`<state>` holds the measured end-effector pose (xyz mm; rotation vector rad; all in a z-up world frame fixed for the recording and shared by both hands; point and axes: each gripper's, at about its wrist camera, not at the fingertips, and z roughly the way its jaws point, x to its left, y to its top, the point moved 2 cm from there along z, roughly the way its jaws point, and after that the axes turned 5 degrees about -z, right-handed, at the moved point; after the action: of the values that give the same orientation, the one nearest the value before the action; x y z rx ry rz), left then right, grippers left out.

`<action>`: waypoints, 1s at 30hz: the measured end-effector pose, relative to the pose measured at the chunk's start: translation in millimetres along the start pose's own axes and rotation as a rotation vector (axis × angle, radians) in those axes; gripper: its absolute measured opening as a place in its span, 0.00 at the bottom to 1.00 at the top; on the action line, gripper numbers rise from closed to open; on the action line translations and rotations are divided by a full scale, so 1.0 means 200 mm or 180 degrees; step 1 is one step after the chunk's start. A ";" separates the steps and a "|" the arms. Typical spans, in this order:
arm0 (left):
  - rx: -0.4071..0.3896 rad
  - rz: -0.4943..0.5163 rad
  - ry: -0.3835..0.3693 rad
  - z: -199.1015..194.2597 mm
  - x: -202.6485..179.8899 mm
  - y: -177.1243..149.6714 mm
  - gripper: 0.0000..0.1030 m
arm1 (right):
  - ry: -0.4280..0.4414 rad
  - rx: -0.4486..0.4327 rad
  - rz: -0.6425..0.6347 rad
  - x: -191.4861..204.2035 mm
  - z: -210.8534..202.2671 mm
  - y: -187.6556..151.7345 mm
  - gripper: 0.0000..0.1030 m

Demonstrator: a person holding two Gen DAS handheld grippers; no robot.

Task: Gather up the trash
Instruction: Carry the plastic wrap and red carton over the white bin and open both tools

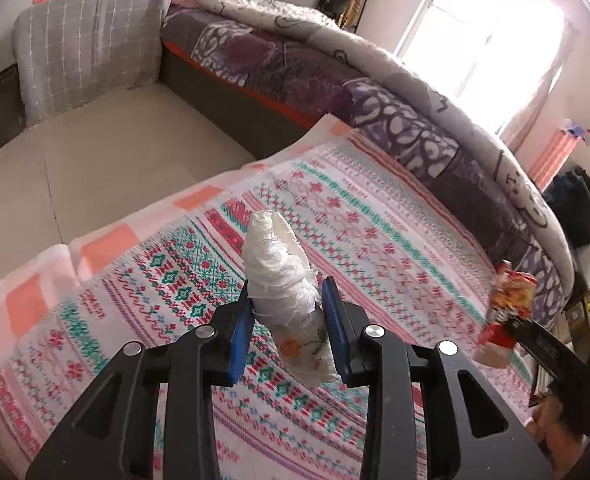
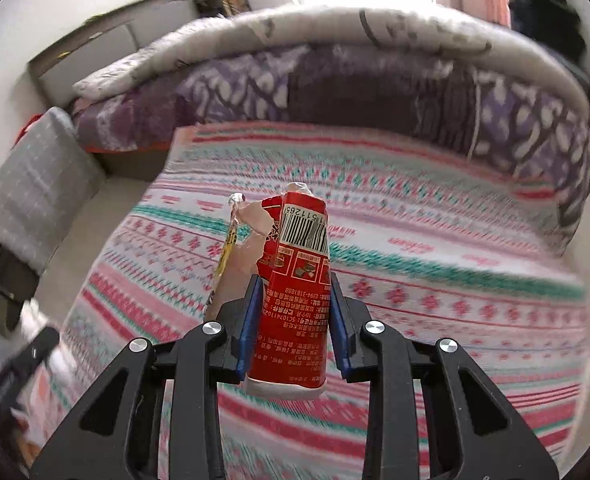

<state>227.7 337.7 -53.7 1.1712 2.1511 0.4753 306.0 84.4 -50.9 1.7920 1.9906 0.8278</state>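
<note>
The left claw (image 1: 289, 312) is shown clamped on a crumpled white paper wad (image 1: 283, 276), which is gripped between the blue pads (image 1: 241, 336) and held above the patterned bed cover (image 1: 375, 232). The right claw (image 2: 295, 320) is shown closed on a torn red snack wrapper (image 2: 295, 280), printed with a barcode and held upright, clear of the same cover. A folded purple quilt (image 2: 335, 88) is seen behind.

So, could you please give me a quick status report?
Left hand-held gripper shut on crumpled white tissue. Right hand-held gripper shut on red wrapper. Nothing in the way.
</note>
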 end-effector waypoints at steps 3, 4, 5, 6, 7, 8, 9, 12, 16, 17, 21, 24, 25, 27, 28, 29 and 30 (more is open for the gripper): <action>-0.0030 0.0078 -0.0009 -0.15 -0.08 0.01 0.33 | 0.0016 -0.0171 -0.0145 -0.06 -0.24 -0.01 0.29; -0.0052 0.0111 -0.0017 -0.21 -0.11 0.01 0.33 | 0.0021 -0.0213 -0.0164 -0.08 -0.29 -0.01 0.29; -0.0079 0.0146 -0.0015 -0.25 -0.14 0.02 0.33 | 0.0026 -0.0266 -0.0180 -0.11 -0.37 -0.01 0.29; -0.0109 0.0182 -0.0015 -0.30 -0.17 0.02 0.33 | 0.0029 -0.0299 -0.0191 -0.13 -0.41 -0.01 0.29; -0.0148 0.0224 -0.0027 -0.38 -0.22 0.02 0.33 | 0.0025 -0.0345 -0.0199 -0.16 -0.49 -0.02 0.29; -0.0167 0.0243 -0.0040 -0.42 -0.24 0.01 0.33 | 0.0028 -0.0377 -0.0197 -0.19 -0.54 -0.02 0.29; -0.0195 0.0263 -0.0061 -0.48 -0.28 0.01 0.33 | 0.0031 -0.0420 -0.0190 -0.23 -0.62 -0.04 0.29; -0.0283 0.0327 -0.0117 -0.64 -0.40 -0.02 0.33 | 0.0024 -0.0520 -0.0205 -0.30 -0.77 -0.08 0.29; -0.0318 0.0409 -0.0224 -0.81 -0.56 -0.10 0.33 | -0.0051 -0.0669 -0.0294 -0.42 -0.97 -0.17 0.29; -0.0322 0.0424 -0.0252 -0.84 -0.59 -0.11 0.33 | -0.0066 -0.0700 -0.0296 -0.46 -1.02 -0.20 0.29; -0.0308 0.0497 -0.0426 -0.94 -0.76 -0.23 0.33 | -0.0117 -0.0812 -0.0207 -0.61 -1.16 -0.32 0.30; -0.0255 0.0537 -0.0557 -0.96 -0.88 -0.35 0.33 | -0.0200 -0.0884 -0.0141 -0.73 -1.22 -0.40 0.30; -0.0229 0.0547 -0.0592 -0.96 -0.92 -0.39 0.33 | -0.0231 -0.0906 -0.0118 -0.76 -1.23 -0.42 0.30; -0.0127 0.0590 -0.0653 -0.92 -1.00 -0.48 0.33 | -0.0300 -0.0942 -0.0072 -0.83 -1.25 -0.47 0.30; -0.0083 0.0610 -0.0667 -0.90 -1.03 -0.52 0.33 | -0.0360 -0.0959 -0.0045 -0.88 -1.25 -0.50 0.30; -0.0025 0.0634 -0.0681 -0.87 -1.07 -0.56 0.33 | -0.0406 -0.0964 -0.0023 -0.91 -1.25 -0.52 0.30; 0.0014 0.0654 -0.0690 -0.84 -1.09 -0.60 0.33 | -0.0468 -0.0961 0.0011 -0.97 -1.24 -0.55 0.30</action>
<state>127.2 87.0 78.2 1.3873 1.8587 0.4114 99.2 -158.1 47.4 1.6323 1.6707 0.9140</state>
